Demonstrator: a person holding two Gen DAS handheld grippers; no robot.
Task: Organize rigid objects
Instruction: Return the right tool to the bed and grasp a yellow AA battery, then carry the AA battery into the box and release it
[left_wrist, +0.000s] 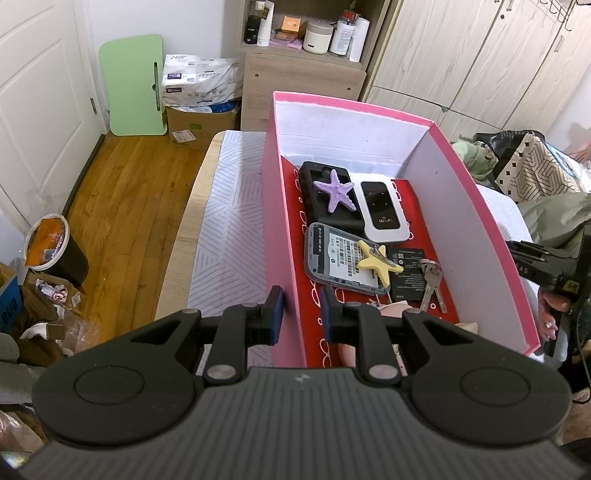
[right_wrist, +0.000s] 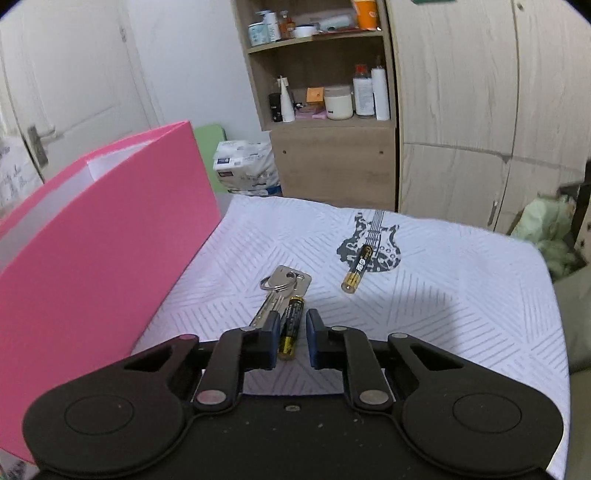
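Wood-grain wardrobe doors and an open shelf unit holding bottles and jars fill the background; their labels are too small to read. In front stands a table covered by a white line-patterned cloth printed with a grey guitar motif. On the cloth sits a pink box, white inside with a red patterned floor. The left gripper straddles the box's near left wall, one pad outside and one inside, the jaws narrowly spread; whether the pads press the wall cannot be told. Inside the box lie a black device carrying a purple starfish, a white pocket router marked "Wi-Fi", a grey device back whose printed label is illegible, a yellow starfish, a black battery pack with unreadable print, and a pair of keys. Outside, just right of the box, the right gripper is lowered to the cloth, its jaws drawn in around a black-and-gold battery; the left pad is touching it, while a gap shows at the right pad. A silver key on a ring lies just beside that battery, partly under the left finger. A second battery, its writing unreadable, rests apart on the guitar motif.
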